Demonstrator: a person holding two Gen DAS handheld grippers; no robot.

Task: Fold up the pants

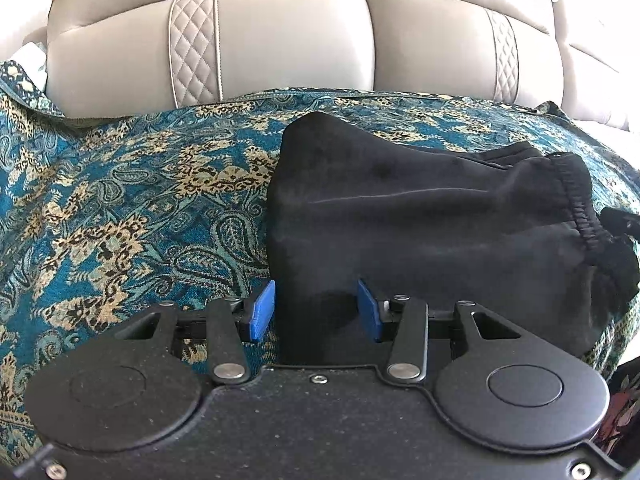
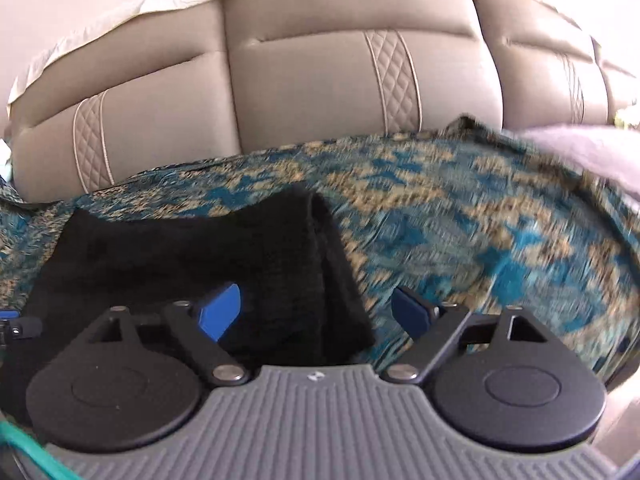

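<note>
The black pants (image 1: 420,216) lie in a compact folded bundle on the teal-and-gold paisley throw (image 1: 120,200) covering the beige sofa (image 1: 280,40), elastic waistband (image 1: 576,200) toward the right of the left wrist view. In the inspector's judgement the folding is nearly complete. To finish well, each edge should be seized deep enough to take every layer, both edges carried over level, and the bundle pressed flat so no layer slips out.

The left gripper (image 1: 316,310) stands apart, straddling the bundle's near left edge; cloth lies between its blue pads (image 1: 262,312) unclamped. The right gripper (image 2: 318,312) is spread wider over the near right corner of the pants (image 2: 200,248), holding nothing.
</note>
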